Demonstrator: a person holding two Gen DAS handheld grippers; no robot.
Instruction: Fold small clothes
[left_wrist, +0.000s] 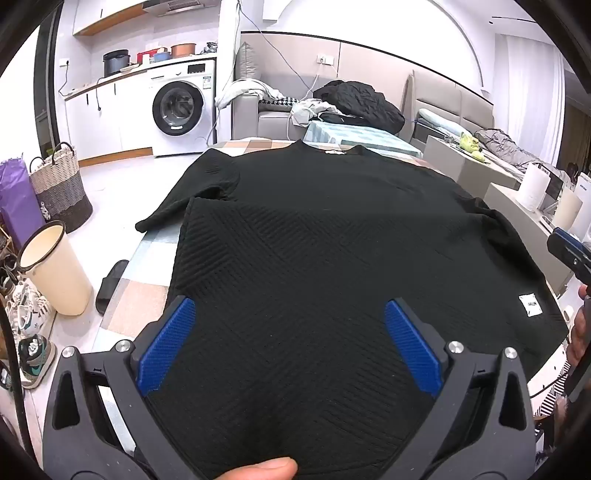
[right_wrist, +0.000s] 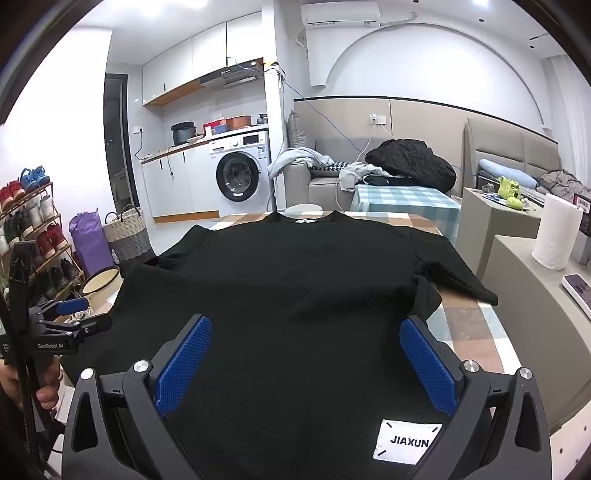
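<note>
Both views are bright and evenly lit from overhead, with a blown-out patch of ceiling light at the top edge of the right wrist view and white walls close to washing out. The black sweater (left_wrist: 314, 240) swallows most detail, so its ribbed weave shows only where light grazes it, and a soft shadow lies across its middle. Heavy fisheye bending curves the walls and the washing machine (left_wrist: 181, 107), dark vignette fills the corners, and a thumb (left_wrist: 264, 468) at the left view's bottom edge is out of focus.
</note>
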